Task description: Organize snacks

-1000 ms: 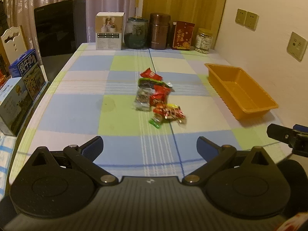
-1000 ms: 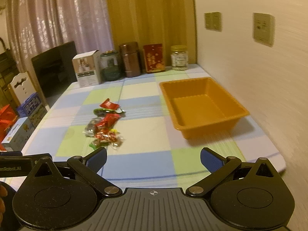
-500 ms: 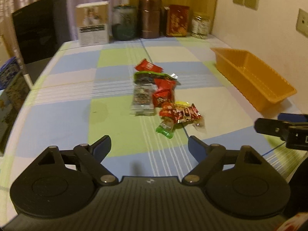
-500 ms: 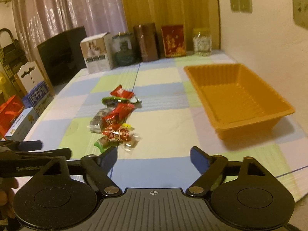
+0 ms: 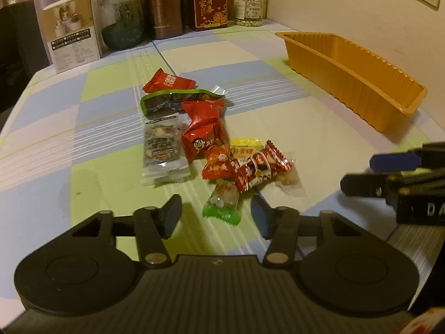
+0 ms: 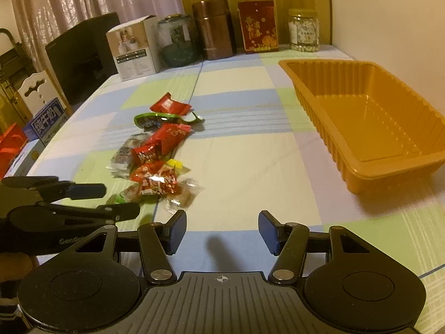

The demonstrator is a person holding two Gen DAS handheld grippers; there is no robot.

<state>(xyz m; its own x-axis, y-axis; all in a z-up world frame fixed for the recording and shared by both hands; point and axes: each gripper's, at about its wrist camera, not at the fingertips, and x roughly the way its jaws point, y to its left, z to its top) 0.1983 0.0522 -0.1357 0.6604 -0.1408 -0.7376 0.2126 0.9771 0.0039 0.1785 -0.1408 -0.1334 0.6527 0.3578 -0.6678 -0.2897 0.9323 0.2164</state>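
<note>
With both tongs closing on nothing, I judge my left gripper (image 5: 216,215) reaching for the green-ended candy (image 5: 222,203), my right gripper (image 6: 222,232) beside it, the orange tray (image 6: 389,172) awaiting snacks.

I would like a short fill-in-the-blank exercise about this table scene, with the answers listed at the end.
1. The orange tray near the wall holds ____ snacks.
2. The snack nearest the left gripper has a ____ wrapper end.
3. The white box stands beside a dark ____ jar.
4. Between the fingers of the right gripper there is ____ but the tablecloth.

Answers: no; green; glass; nothing
</note>
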